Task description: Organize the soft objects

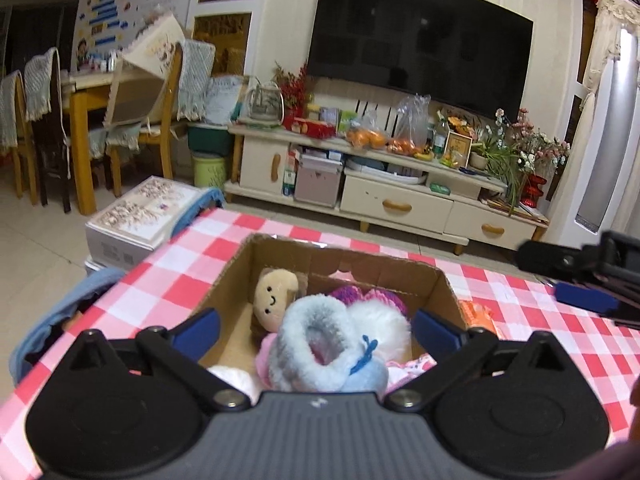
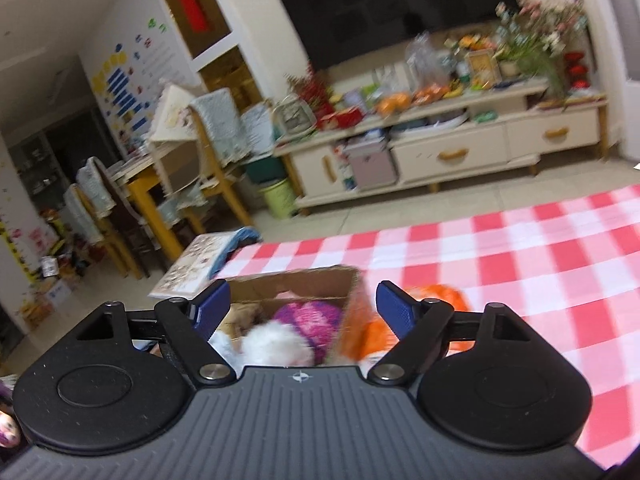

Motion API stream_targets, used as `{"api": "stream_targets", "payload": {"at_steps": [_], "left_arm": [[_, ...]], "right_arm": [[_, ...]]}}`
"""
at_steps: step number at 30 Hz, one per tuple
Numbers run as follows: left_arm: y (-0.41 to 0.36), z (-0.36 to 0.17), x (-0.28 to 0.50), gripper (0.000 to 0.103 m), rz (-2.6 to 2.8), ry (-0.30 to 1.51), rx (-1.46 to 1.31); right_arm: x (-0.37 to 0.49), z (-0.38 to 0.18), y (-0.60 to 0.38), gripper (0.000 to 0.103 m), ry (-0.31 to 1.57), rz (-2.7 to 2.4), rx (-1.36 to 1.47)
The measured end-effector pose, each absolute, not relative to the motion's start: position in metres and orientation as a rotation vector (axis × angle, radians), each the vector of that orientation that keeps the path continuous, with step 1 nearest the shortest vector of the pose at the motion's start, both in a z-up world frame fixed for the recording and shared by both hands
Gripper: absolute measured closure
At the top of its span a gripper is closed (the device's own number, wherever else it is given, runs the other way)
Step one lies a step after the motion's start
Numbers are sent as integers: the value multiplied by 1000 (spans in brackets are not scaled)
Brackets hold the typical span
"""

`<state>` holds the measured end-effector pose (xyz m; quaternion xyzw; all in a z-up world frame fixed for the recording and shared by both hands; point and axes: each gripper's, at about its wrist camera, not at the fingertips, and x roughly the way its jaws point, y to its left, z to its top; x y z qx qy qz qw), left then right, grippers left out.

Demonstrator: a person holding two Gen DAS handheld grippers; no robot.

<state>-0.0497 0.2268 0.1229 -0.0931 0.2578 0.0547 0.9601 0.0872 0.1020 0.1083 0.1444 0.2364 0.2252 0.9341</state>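
A worktop (image 1: 540, 312) covered in a red-and-white checked cloth fills the lower part of both views. On it stands an open cardboard box (image 1: 444, 280), near the worktop's left edge. The box holds the soft things: a tan plush doll (image 1: 274, 296) with a stitched face leans toward the far left corner, a purple knitted piece (image 1: 352, 294) lies behind a white fluffy ball (image 1: 384, 328), and a pale blue furry slipper (image 1: 312, 344) with a small blue bow sits at the front, on top of something pink. Just outside the box's right wall lies an orange soft item (image 2: 436, 300), blurred in the right wrist view.

The left hand-held gripper (image 1: 316, 330) hangs over the near side of the box with its blue fingers (image 1: 200, 330) spread wide; the slipper lies below and between them, but the pads do not touch it. The right hand-held gripper (image 2: 306, 310) is likewise wide apart and grips nothing, pointing toward the box's right wall, with the purple piece and the white ball showing between its fingers (image 2: 212, 308)
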Motion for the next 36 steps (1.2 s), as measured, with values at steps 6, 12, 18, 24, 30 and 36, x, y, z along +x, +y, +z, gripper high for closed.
{"api": "stream_targets", "payload": {"at_steps": [6,12,18,24,30,36], "left_arm": [[222,130,-70,1,139,494,-166],[217,130,-92,1,137,507,-160],[207,131,-124,1,120,518,-140],[199,131,-150,1,107,530,-118],[195,128,-172,1,101,535,-110],[195,130,-189,1,112,519,-114]], "right_arm": [[49,109,89,1,472,353,229],[17,105,78,1,508,312,214],[-16,99,80,1,531,301,159],[-43,97,80,1,530,311,117],[-71,98,82,1,513,304,80],[-92,99,91,1,508,332,56]]}}
